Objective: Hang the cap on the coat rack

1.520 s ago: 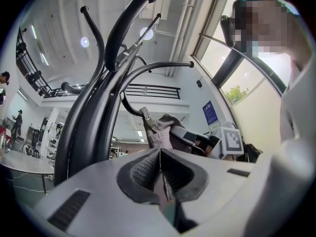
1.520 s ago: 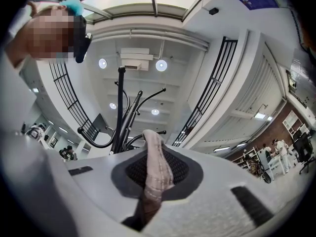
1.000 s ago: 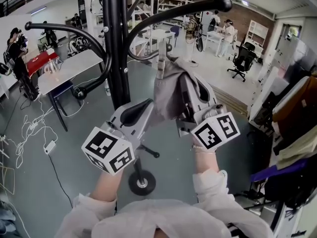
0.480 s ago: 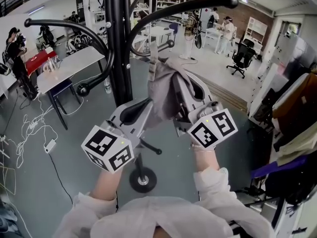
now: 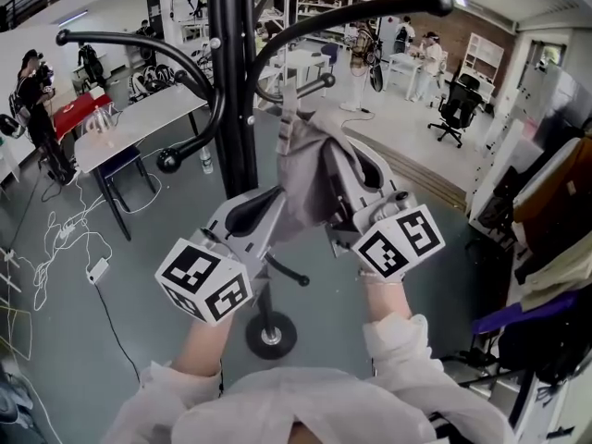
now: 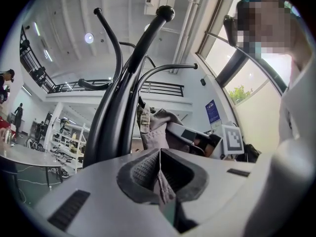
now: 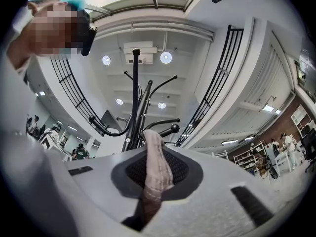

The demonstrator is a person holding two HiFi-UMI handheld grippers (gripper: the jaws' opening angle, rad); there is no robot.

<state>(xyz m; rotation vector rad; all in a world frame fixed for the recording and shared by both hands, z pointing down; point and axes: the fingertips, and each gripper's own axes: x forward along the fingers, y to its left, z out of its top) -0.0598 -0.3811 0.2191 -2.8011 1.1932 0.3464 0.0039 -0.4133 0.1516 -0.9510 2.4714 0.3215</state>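
Observation:
The grey-beige cap (image 5: 310, 169) hangs between both grippers, just right of the black coat rack's pole (image 5: 231, 81). My left gripper (image 5: 277, 200) is shut on a thin edge of the cap fabric (image 6: 162, 181). From the right, my right gripper (image 5: 328, 169) is shut on a stitched fold of the cap (image 7: 155, 172). A short ball-tipped hook (image 5: 326, 80) juts out just above the cap, and a long curved hook (image 5: 437, 3) arches higher. The rack (image 7: 136, 102) rises beyond the right gripper's jaws, and its hooks (image 6: 118, 112) stand close in the left gripper view.
The rack's round base (image 5: 271, 336) rests on the grey floor below my hands. A table (image 5: 139, 123) and a person (image 5: 37, 100) are at the left, with cables (image 5: 65, 239) on the floor. Hanging clothes (image 5: 555, 211) crowd the right edge.
The right gripper and the cap have shifted slightly left, closer to the pole. The left gripper has stayed put. Both grips are unchanged.

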